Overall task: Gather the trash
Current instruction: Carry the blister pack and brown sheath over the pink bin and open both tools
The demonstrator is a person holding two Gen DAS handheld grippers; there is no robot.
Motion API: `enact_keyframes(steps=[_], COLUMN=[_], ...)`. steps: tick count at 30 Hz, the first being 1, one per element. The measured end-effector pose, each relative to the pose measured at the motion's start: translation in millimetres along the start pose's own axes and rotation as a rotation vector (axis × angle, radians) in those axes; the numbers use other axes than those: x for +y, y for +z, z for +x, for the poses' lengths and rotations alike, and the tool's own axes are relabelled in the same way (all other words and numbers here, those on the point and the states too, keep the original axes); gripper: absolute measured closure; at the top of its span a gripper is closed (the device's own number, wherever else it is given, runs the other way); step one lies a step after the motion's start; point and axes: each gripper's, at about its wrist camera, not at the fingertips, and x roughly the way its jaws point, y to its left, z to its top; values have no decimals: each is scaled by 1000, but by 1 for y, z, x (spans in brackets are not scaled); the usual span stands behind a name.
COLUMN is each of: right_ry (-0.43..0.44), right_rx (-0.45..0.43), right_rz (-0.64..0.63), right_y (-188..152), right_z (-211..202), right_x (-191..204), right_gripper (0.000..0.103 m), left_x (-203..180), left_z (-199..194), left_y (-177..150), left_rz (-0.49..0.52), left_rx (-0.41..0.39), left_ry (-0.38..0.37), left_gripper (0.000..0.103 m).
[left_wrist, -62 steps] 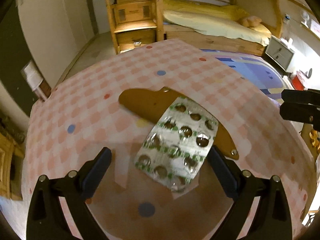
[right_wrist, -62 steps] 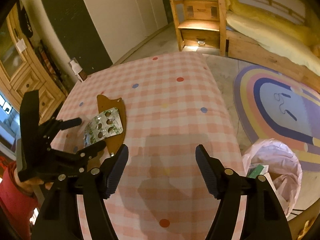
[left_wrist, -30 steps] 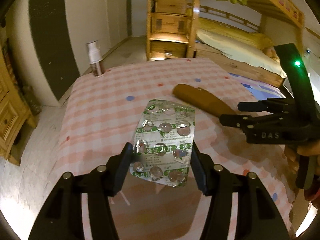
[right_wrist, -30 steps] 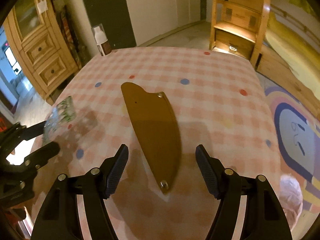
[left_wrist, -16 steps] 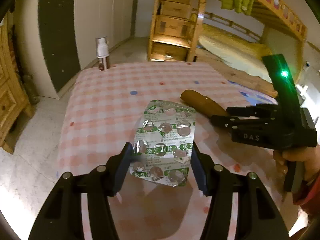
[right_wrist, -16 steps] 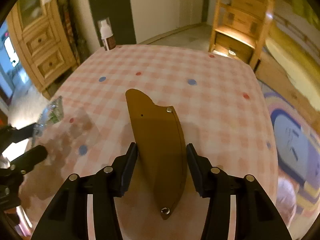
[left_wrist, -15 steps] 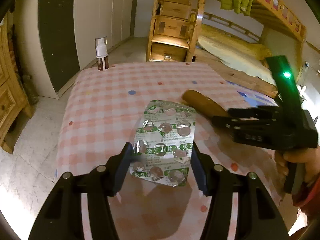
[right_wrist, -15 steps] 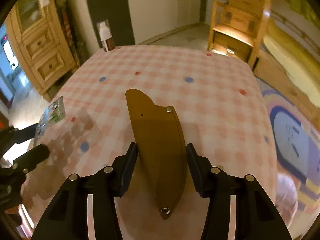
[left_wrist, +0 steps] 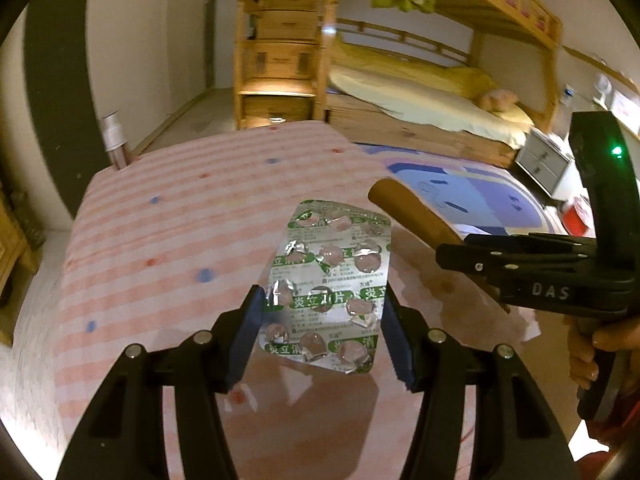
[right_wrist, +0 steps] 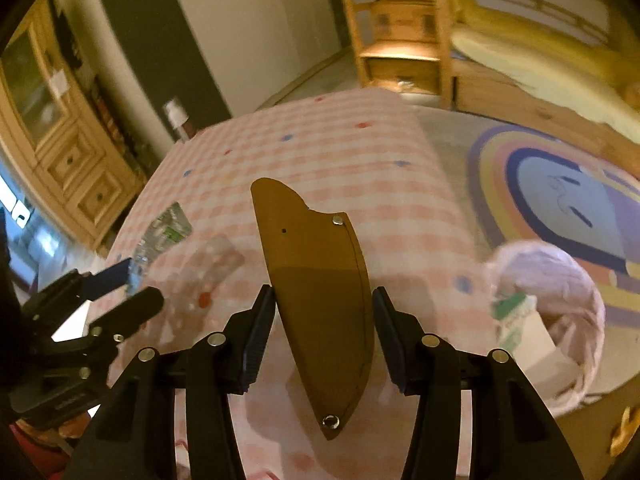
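Note:
My left gripper (left_wrist: 322, 324) is shut on a silver and green used blister pack (left_wrist: 332, 280) and holds it above the pink checked tablecloth (left_wrist: 180, 220). The pack also shows in the right wrist view (right_wrist: 160, 236). My right gripper (right_wrist: 324, 336) is shut on a brown leather knife sheath (right_wrist: 316, 280), lifted off the table. The sheath shows in the left wrist view (left_wrist: 412, 212), with the right gripper (left_wrist: 520, 260) to the right of the pack.
A pink trash bag (right_wrist: 548, 312) with a green and white carton in it stands on the floor right of the table. A spray bottle (left_wrist: 114, 140) stands at the table's far left corner. A bunk bed (left_wrist: 420, 92) and a rainbow rug (right_wrist: 560, 200) lie beyond.
Both grippers have turned to the right with their loads. The trash bag has come further into the right wrist view. The sheath now sits lifted in the right gripper.

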Motion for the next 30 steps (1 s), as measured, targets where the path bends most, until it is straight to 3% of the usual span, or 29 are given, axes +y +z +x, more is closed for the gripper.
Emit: enact_keyframes(steps=[9,18,27,29,30], right_ry=[-88,-180,-171,-138,-126], right_rx=[-96,-134,-181,-188,-191], right_rz=[186,372,459,475,491], right_y=[-25,-52,-39,-34,-32], right_z=[-54,-81,-81,-78,-76], right_x=[-95,-185,-229,-235,-239], right_gripper=[53,53,52,43,38], left_x=[-86,-182,-233,-237,-238], left_z=[29,77,121,127,131], left_y=[28,47,62,66,66], left_rz=[141,281,340,341,345], left_rx=[5,43,77,81,91], left_ry=[-95,-200,-254,-269,-265], left_gripper=[48,48,47,36,18])
